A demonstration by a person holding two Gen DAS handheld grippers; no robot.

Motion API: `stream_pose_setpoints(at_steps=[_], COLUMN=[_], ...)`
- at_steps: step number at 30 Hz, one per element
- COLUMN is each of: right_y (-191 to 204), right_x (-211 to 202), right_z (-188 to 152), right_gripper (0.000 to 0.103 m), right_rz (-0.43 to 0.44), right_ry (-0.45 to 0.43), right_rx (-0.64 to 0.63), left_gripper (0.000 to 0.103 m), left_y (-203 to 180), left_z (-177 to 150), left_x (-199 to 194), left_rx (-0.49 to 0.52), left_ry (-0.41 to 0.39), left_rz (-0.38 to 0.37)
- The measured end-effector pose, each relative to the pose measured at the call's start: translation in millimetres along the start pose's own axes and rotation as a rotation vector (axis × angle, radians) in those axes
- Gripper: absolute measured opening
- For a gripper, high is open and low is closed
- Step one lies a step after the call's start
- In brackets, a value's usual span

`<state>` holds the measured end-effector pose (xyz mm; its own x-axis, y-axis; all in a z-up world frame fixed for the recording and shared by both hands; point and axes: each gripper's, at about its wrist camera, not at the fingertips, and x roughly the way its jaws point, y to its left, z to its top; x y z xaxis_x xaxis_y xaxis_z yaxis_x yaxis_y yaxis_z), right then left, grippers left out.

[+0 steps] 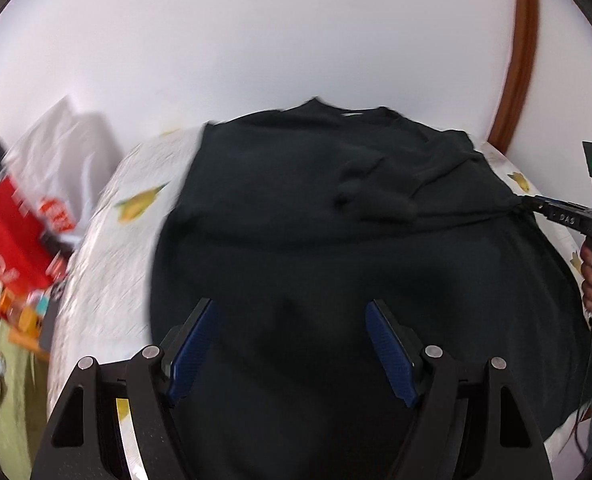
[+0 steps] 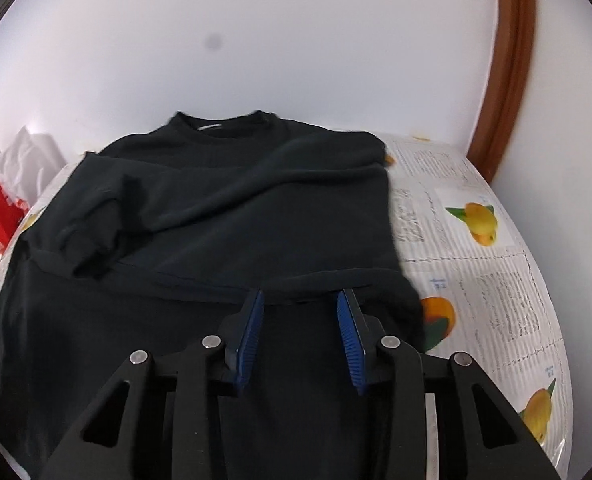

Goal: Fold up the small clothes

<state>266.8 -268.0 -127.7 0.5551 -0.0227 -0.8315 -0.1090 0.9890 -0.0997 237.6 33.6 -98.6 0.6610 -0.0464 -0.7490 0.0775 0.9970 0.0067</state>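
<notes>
Parted right tongs [image 2: 300,304] over black shirt [image 2: 223,208]

Shirt [image 2: 215,216] on the table [image 2: 476,240], clutter pile [image 1: 19,240] left, wall [image 2: 296,40] behind.

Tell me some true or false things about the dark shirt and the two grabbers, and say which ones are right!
1. The black sweatshirt lies spread on a cloth printed with yellow fruit. True.
2. The left gripper is clamped shut on the sweatshirt. False: its blue pads stand wide apart with only fabric below them.
3. A red box sits off to the left of the table. True.
4. The sweatshirt is bright white. False: it is black.
5. The right gripper is open, with its fingertips at a folded edge of the sweatshirt. True.
</notes>
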Motion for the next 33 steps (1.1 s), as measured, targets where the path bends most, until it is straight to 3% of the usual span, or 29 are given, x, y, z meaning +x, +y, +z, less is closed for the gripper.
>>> stream_pose_setpoints(at_steps=[6,9,12,15,21,25,26,27,28,29,30,33], right_y=[-27.4,-30.9,-35.3,-40.2,-38.1,-43.7,-44.1,-44.6,-45.3,-45.8,-46.7,-46.3], right_x=[13.3,15.3,16.7,24.3,21.7,27.0,28.1,28.5,28.0,27.3,26.1,25.4], right_z=[13.9,20.4,17.6,9.0,4.1,2.0,1.0,0.5,-0.1,-0.8,-1.4,-1.0], right_gripper=[0.038,0.038,0.038,0.038,0.038,0.039,0.039,0.039,0.039,0.039,0.039,0.039], right_rz=[0.023,0.009,0.051,0.093,0.045,0.04,0.039,0.039,0.038,0.04,0.053,0.066], right_ry=[-0.022,-0.056,-0.097,-0.083,-0.1,-0.084,-0.079,-0.079,-0.084,-0.088,-0.096,-0.102], right_rx=[0.045,0.027,0.057,0.093,0.06,0.094,0.098,0.101,0.106,0.111,0.121,0.128], left_gripper=[0.074,0.074,0.074,0.074,0.074,0.074,0.067,0.046,0.039,0.028,0.009,0.009], left_y=[-59.9,-85.1,-109.4,-120.6,-129.4,-133.5,-132.8,-130.9,-129.0,-125.0,-120.3,-87.7], left_z=[41.5,55.9,66.9,71.0,78.8,82.5,84.0,85.5,86.9,89.3,92.2,102.3], left_x=[36.8,53.8,76.0,97.0,131.0,142.3,144.5,146.0,145.7,143.2,140.0,119.3], left_rx=[0.067,0.106,0.175,0.23,0.24,0.219,0.212,0.203,0.201,0.204,0.198,0.113], left_ry=[0.026,0.025,0.019,0.017,0.058,0.038,0.031,0.026,0.022,0.015,0.016,0.008], left_rz=[-0.046,-0.038,0.004,0.06,0.056,0.064,0.077,0.107,0.126,0.121,0.093,0.031])
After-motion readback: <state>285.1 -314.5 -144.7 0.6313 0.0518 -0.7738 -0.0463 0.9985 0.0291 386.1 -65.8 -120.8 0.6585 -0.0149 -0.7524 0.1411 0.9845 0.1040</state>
